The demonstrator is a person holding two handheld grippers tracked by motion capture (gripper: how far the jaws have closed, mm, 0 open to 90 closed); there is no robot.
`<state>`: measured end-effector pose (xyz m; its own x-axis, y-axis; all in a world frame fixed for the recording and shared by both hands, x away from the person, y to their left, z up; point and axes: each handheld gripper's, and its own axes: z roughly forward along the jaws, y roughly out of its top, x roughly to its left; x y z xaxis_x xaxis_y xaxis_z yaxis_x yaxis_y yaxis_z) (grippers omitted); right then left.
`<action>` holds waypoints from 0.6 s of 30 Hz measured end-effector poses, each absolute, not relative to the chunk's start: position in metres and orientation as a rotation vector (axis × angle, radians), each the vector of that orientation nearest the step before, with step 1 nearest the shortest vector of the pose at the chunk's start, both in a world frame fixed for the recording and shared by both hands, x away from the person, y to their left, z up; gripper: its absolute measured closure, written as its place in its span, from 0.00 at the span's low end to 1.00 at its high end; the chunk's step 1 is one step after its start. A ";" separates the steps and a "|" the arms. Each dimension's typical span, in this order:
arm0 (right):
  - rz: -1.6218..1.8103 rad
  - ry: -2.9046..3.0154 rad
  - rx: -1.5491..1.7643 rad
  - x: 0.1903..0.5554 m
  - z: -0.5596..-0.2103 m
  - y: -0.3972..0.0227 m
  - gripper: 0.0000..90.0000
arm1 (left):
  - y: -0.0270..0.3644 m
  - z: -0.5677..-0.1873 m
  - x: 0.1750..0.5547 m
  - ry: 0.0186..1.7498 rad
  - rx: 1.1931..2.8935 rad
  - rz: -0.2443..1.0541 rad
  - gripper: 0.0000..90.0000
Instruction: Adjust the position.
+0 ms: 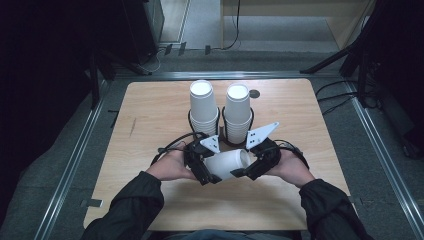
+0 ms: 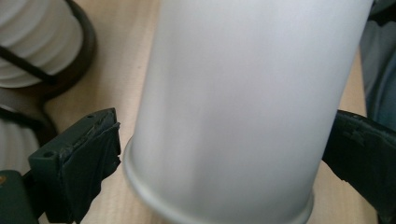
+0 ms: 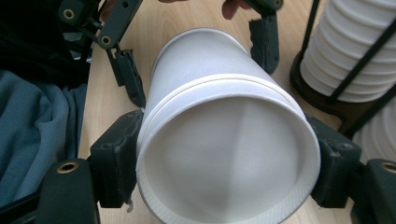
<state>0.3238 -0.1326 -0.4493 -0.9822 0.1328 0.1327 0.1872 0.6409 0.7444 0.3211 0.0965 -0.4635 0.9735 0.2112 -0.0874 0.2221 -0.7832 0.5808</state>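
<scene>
A white paper cup (image 1: pixel 229 162) lies on its side above the table's near middle, held between both hands. My right gripper (image 3: pixel 229 172) is shut on it just behind the open mouth, a pad pressing each side of the cup (image 3: pixel 224 140). A second rim line rings the cup a little behind the mouth. My left gripper (image 2: pixel 224 158) straddles the cup's closed end (image 2: pixel 233 93); its jaws stand wide, with a gap beside the left pad (image 2: pixel 88 158). In the high view my left gripper (image 1: pixel 209 167) faces my right gripper (image 1: pixel 248 162) across the cup.
Two tall stacks of white cups (image 1: pixel 202 107) (image 1: pixel 237 107) stand in black wire holders just beyond the grippers, at the middle of the wooden table (image 1: pixel 150 115). One stack (image 3: pixel 355 51) is close on the right in the right gripper view. Dark sleeves cross the near edge.
</scene>
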 end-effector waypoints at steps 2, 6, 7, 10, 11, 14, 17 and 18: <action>-1.308 -2.769 -0.301 0.326 -0.447 -0.138 0.27 | 0.102 -0.460 0.322 0.317 2.454 -0.013 0.00; -1.326 -2.762 -0.331 0.327 -0.446 -0.142 0.27 | 0.110 -0.454 0.322 0.325 2.386 0.023 0.00; -1.342 -2.748 -0.347 0.327 -0.445 -0.145 0.27 | 0.113 -0.453 0.323 0.338 2.371 0.037 0.00; -1.358 -2.746 -0.365 0.328 -0.443 -0.148 0.27 | 0.121 -0.451 0.324 0.369 2.321 0.006 0.00; -1.358 -2.746 -0.365 0.328 -0.443 -0.148 0.27 | 0.121 -0.451 0.324 0.369 2.321 0.006 0.00; -1.400 -2.726 -0.396 0.329 -0.439 -0.155 0.27 | 0.124 -0.451 0.324 0.384 2.285 -0.013 0.00; -1.423 -2.710 -0.408 0.329 -0.437 -0.159 0.27 | 0.126 -0.452 0.324 0.376 2.253 -0.027 0.00; -1.448 -2.700 -0.406 0.329 -0.434 -0.161 0.27 | 0.126 -0.453 0.324 0.378 2.225 -0.045 0.00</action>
<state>0.3295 -0.1612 -0.4338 -0.9642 0.2058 0.1672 0.2532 0.5268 0.8114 0.3240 0.1263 -0.4528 0.9536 0.2539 -0.1618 0.2850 -0.5880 0.7570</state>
